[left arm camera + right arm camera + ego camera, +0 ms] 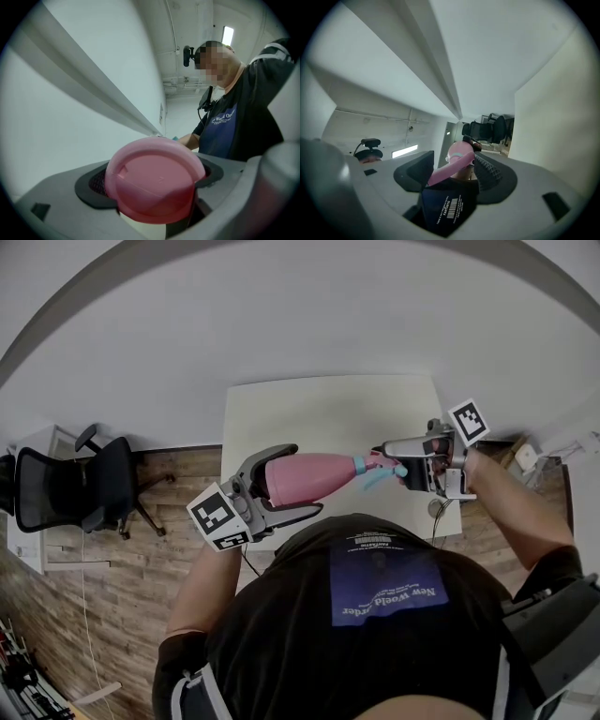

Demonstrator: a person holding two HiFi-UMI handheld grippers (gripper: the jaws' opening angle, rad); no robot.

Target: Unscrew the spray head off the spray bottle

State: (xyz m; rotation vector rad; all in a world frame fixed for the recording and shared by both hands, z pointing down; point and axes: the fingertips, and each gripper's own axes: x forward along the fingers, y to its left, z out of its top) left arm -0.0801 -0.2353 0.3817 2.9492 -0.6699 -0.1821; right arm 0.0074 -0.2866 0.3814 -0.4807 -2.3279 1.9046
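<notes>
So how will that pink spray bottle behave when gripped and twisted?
Probably slippery: the spray bottle looks smooth and round, so it may spin in the left hand-held gripper. Likely stiff: no dent shows at the jaws. Laid down, it could roll.

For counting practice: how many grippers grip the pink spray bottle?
2. The left gripper clamps the spray bottle by its body; the right gripper holds the spray head. None seems hidden.

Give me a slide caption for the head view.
Above a white table, the left gripper clamps the pink spray bottle while the right gripper grips its spray head.
</notes>
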